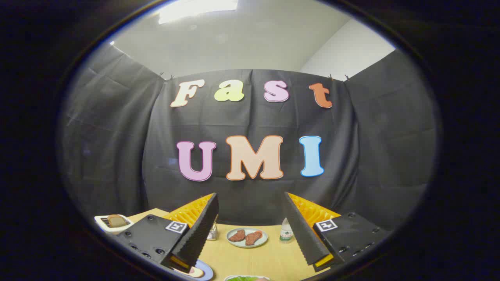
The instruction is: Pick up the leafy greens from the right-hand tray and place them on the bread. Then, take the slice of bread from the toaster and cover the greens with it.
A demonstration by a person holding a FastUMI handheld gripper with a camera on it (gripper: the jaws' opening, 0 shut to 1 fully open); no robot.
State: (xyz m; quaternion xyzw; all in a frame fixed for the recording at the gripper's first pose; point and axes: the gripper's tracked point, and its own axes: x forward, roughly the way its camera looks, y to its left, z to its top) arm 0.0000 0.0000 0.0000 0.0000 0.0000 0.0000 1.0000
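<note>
One tray of greens [245, 278] lies on the table [269, 259] at the near side, below and between the fingers, with just its far rim and a few green leaves in sight. Off to the left, near the table's far corner, a white toaster [110, 224] holds a slice of bread [116, 220] upright in its slot. A blue plate [203, 270] sits under the left finger's tip, carrying something pale (likely the other bread, though too little shows to be sure).

The gripper [250, 218] hangs above the table with its fingers spread wide apart and nothing between them. Through the gap, farther back on the table, a grey plate [247, 237] bears two reddish-brown pieces of meat [245, 237]. Just right of it stands a small clear bottle [286, 230] with a green label, close by the right finger. A small glass jar [213, 232] peeks out beside the left finger.
</note>
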